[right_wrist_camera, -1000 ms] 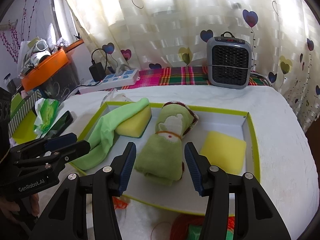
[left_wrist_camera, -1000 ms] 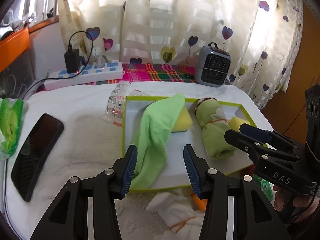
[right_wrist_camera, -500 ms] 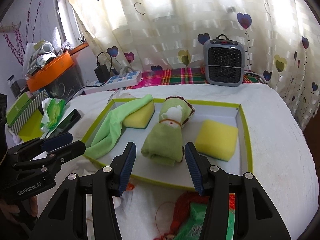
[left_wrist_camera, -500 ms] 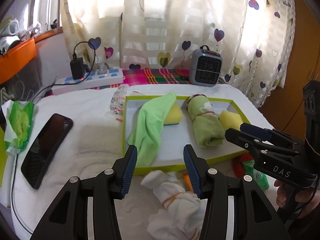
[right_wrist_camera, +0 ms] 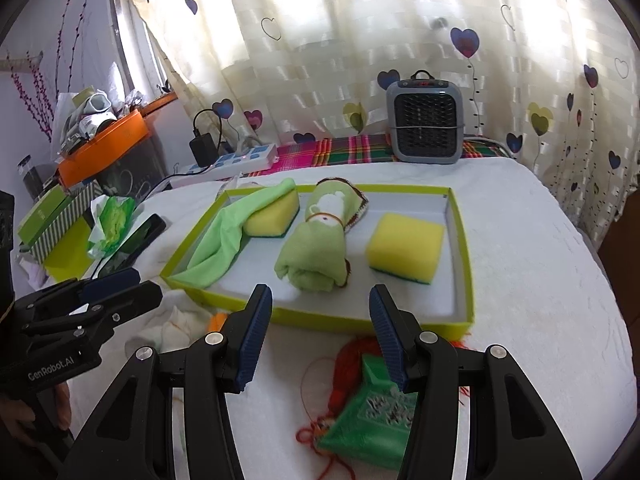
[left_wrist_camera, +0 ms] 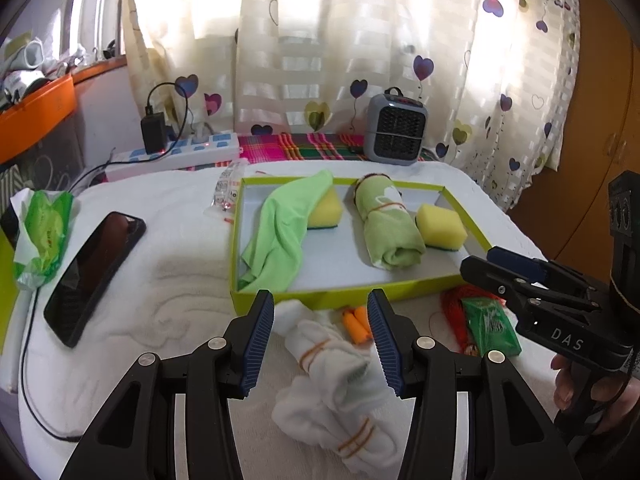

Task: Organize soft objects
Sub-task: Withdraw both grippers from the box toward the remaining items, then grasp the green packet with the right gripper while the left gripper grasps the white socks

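- Left gripper (left_wrist_camera: 321,344): jaws spread wide, nothing between them, hanging over the white rolled cloth (left_wrist_camera: 332,384) tied with rubber bands; cloth lies on the white towel (left_wrist_camera: 152,304), outside the tray, just in front of its near wall.
- Right gripper (right_wrist_camera: 320,336): jaws also released and empty, above the green packet in orange netting (right_wrist_camera: 368,412), likewise outside the tray.
- Step, as I judge it: between placements, picking up the leftovers. Next move likely calls for lowering the left jaws round the white roll, pinching mid-bundle between the bands, then lifting over the tray rim.
- Small orange pieces (left_wrist_camera: 357,322) beside the white roll; can't tell what they are.
- Lime-edged tray (right_wrist_camera: 384,322) already holds a loose green cloth (right_wrist_camera: 224,240) draped over one yellow sponge (right_wrist_camera: 276,220), a rolled green towel (right_wrist_camera: 316,252), and a second sponge (right_wrist_camera: 406,246). Free floor at the near side.
- Writing: "DAS" on the right gripper body, left wrist view; "GenRobot.AI" on the left gripper body, right wrist view. Packet print blurred.
- Far: phone (left_wrist_camera: 96,272), power strip (left_wrist_camera: 176,156), small heater (right_wrist_camera: 426,122).
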Demonstrator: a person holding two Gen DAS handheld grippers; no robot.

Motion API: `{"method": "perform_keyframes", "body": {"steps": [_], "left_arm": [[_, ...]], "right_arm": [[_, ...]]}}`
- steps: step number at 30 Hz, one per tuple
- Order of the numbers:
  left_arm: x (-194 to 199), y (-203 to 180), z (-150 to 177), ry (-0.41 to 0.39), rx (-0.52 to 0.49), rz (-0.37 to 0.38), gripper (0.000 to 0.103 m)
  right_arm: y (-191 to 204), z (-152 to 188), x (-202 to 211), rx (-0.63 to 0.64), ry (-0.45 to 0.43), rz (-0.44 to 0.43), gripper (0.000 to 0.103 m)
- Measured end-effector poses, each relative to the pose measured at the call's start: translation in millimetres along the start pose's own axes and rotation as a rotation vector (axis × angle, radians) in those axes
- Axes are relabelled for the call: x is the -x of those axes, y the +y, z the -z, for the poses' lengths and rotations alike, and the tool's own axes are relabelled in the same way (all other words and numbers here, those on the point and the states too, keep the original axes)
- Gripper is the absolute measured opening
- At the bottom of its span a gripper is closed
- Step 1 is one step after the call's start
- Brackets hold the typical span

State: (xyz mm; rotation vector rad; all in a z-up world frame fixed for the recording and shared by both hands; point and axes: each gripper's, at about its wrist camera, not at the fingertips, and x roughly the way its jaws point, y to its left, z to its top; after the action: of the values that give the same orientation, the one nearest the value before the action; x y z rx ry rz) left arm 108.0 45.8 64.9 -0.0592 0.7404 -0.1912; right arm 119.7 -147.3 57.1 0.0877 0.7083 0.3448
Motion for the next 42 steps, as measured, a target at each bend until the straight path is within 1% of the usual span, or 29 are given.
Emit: {"method": "perform_keyframes", "body": {"steps": [6,10,14,15,16,18,21,25,33,40,42], "left_arm": [[8,6,14,0.01,0.027,0.023,0.052],[12,12,23,0.011,0.064,0.062,0.053],[14,19,31,0.025,0.102,0.06,0.054],[14,20,32,0.025,0.109,0.065,0.054],[15,21,34,0.024,0.113,0.071,0.054],[15,22,38,0.028,0.118,0.073,0.054],[12,23,41,0.043,0.124,0.08,0.054],[12,21,45,0.049,0.126,0.11,0.055],[8,22,48,0.062,0.133,0.111,0.055],[4,21,49,0.072,0.129,0.121,0.055],[4,20,49,0.074,0.128,0.121,0.055]], "right_arm": [[-15,13,15,-0.019,0.002,0.03,0.052],[-29,22,25,-0.05,0.008,0.052,0.052],[-35,35,32,-0.045,0.027,0.071,0.052],[-36,39,33,-0.044,0.033,0.081,0.054],[-38,41,34,-0.047,0.036,0.084,0.064],[-42,47,36,-0.062,0.049,0.076,0.07],[-46,52,37,-0.069,0.057,0.077,0.07],[-50,56,30,-0.099,0.085,0.065,0.07],[-42,54,13,-0.106,0.118,0.032,0.07],[-38,47,0,-0.106,0.129,0.051,0.07],[-39,46,-3,-0.105,0.132,0.072,0.07]]}}
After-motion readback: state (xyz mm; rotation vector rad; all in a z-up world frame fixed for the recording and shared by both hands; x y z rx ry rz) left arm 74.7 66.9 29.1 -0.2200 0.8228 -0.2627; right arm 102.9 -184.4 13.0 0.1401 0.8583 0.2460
